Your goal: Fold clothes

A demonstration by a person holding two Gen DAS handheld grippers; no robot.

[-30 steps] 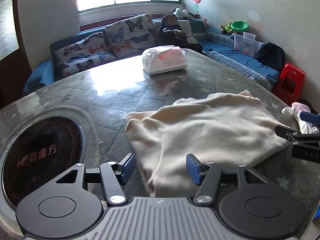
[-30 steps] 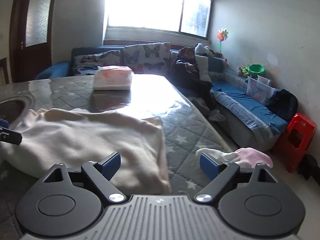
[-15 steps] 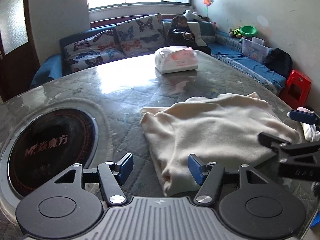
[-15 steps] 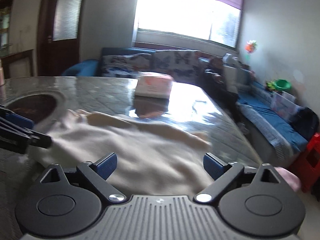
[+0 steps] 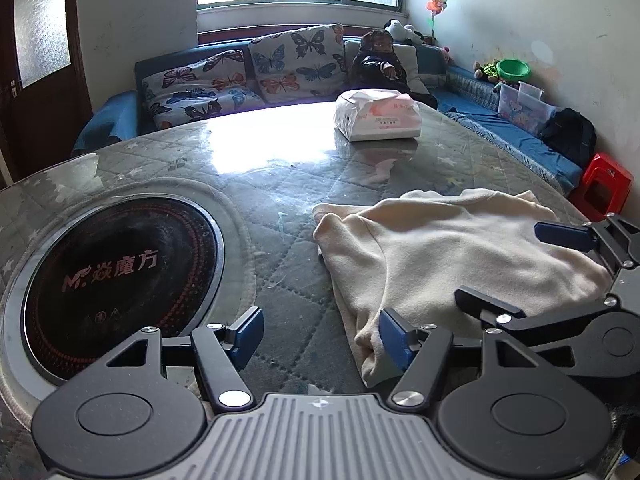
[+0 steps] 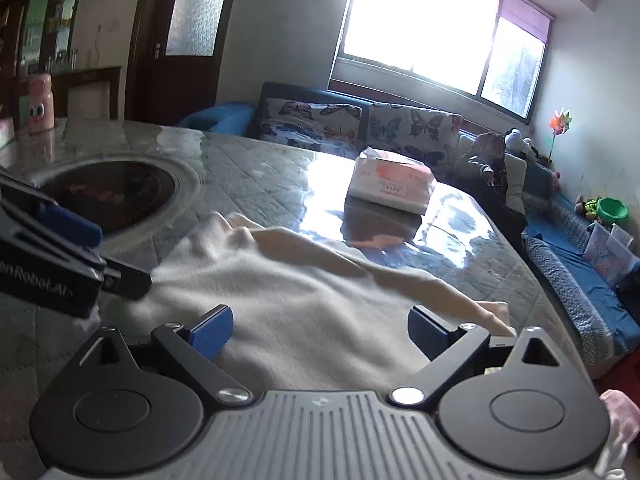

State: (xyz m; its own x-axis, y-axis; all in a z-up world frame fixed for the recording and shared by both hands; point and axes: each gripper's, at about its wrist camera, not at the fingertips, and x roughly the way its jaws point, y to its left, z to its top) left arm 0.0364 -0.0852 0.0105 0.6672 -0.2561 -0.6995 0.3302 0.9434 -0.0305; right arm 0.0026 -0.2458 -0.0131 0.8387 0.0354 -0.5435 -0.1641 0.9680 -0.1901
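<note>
A cream garment [image 5: 452, 252] lies spread and partly folded on the round glass-topped table [image 5: 280, 184]; it also shows in the right wrist view [image 6: 304, 300]. My left gripper [image 5: 322, 338] is open and empty at the garment's near left corner, its right finger next to the cloth edge. My right gripper [image 6: 320, 332] is open and empty, low over the garment's near edge. It shows in the left wrist view [image 5: 532, 264] at the garment's right side. The left gripper shows at the left of the right wrist view [image 6: 76, 256].
A built-in black induction hob [image 5: 116, 276] sits in the table at the left. A white tissue pack [image 5: 378, 114] lies at the far side. A sofa with butterfly cushions [image 5: 248, 76] runs behind. A red stool [image 5: 606, 186] stands on the right.
My left gripper has shifted left, off the garment to its left corner. My right gripper has swung left from the table's right edge and now hangs over the garment.
</note>
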